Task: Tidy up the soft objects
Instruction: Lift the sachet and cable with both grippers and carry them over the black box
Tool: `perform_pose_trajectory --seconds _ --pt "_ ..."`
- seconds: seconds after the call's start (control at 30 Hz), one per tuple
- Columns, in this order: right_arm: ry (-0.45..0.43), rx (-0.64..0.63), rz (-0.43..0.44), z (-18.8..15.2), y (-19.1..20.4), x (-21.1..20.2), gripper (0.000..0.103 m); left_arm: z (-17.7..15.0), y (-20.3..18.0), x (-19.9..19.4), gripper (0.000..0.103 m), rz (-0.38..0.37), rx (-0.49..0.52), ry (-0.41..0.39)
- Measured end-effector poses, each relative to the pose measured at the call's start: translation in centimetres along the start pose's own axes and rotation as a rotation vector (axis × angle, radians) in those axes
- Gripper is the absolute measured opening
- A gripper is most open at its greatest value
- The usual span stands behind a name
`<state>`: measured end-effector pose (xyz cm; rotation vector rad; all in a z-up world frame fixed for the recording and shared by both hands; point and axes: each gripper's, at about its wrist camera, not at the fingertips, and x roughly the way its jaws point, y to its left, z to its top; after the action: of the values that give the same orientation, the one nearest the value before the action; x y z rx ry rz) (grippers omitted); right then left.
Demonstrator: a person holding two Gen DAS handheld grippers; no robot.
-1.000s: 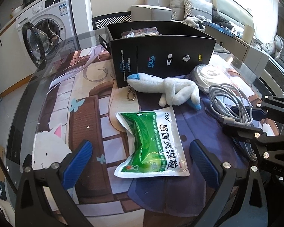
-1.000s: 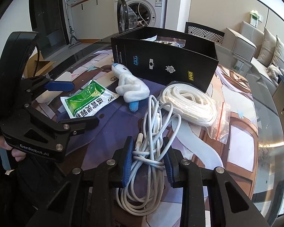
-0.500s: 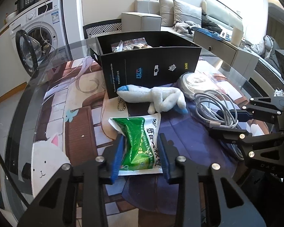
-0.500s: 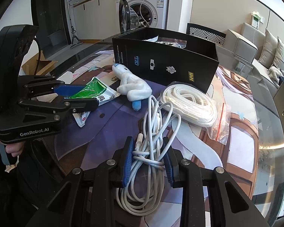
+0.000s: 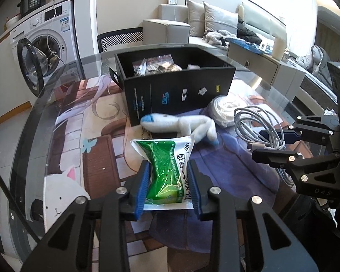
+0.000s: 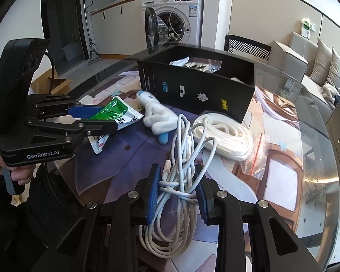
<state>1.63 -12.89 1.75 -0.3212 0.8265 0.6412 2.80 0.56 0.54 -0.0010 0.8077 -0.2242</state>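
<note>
My left gripper (image 5: 167,187) is shut on a green and white sachet (image 5: 167,163) and holds it lifted off the mat; the sachet also shows in the right wrist view (image 6: 115,113). My right gripper (image 6: 178,193) is shut on a coiled white cable (image 6: 183,158), also seen in the left wrist view (image 5: 258,122). A white plush toy with blue tips (image 5: 181,124) lies in front of the open black box (image 5: 181,90). A bagged white strap coil (image 6: 224,131) lies beside the box.
The black box holds clear bags (image 5: 154,64). A picture mat (image 5: 90,136) covers the round glass table (image 5: 34,104). A washing machine (image 5: 43,43) with its door open stands behind to the left, sofas to the right.
My left gripper closed on the sachet and lifted it off the mat toward the box. The right gripper stayed shut on the cable.
</note>
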Motion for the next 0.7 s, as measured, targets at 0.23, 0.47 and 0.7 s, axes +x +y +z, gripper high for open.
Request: perform_pose_trajectory --seconds 0.23,0.47,0.7 --pt "-0.043 0.012 -0.01 0.3 -0.3 -0.9 0.03 0.6 0.2 -1.5 0.031 -0.015 -0.023 -0.064" --pt "-0.075 0.031 -0.032 0.7 -0.6 -1.6 0.03 1.6 0.5 -3.0 0.031 -0.031 -0.054 -0.125" --pt "-0.151 0.078 -0.044 2.0 -1.6 -2.7 0.03 2.6 1.5 -3.3 0.031 -0.025 -0.089 -0.156"
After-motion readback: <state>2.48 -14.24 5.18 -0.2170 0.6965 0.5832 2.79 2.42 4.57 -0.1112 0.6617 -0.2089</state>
